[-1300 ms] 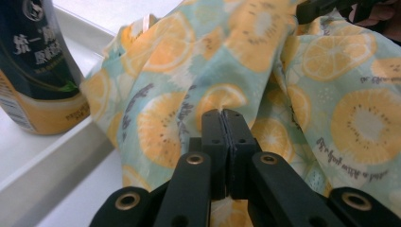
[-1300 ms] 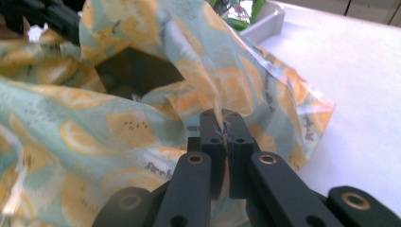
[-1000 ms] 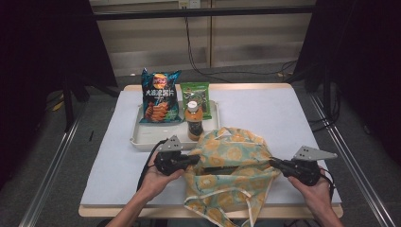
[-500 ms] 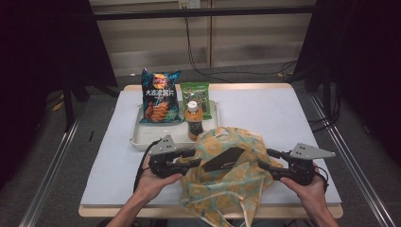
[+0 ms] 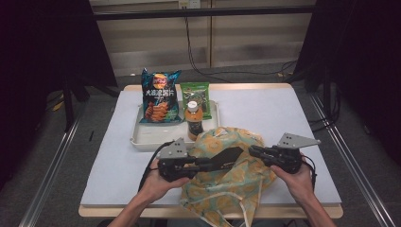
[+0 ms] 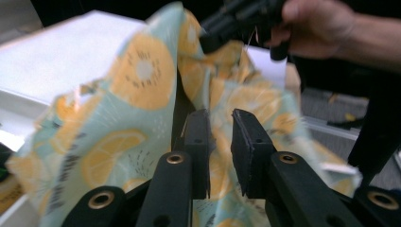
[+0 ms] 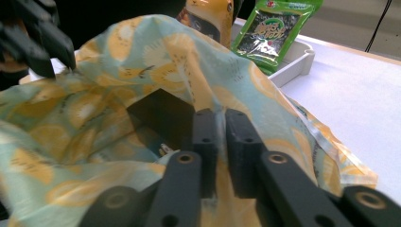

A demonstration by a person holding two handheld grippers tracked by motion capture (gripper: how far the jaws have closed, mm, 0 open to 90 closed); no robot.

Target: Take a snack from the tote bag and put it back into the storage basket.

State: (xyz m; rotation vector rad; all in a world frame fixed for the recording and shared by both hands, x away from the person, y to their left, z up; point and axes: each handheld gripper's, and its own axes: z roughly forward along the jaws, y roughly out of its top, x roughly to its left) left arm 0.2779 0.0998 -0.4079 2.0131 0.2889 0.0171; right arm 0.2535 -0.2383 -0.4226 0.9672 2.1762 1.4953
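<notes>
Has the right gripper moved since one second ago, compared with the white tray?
Yes. In the high view the right gripper has risen and come inward, toward the white tray, lifting the bag's edge. Its jaws have just been closing on the cloth.

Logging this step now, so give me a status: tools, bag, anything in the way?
Left tool and right tool have just been closing, each on the bag's rim. Bag mouth held open. Bottle and tray close behind.
</notes>
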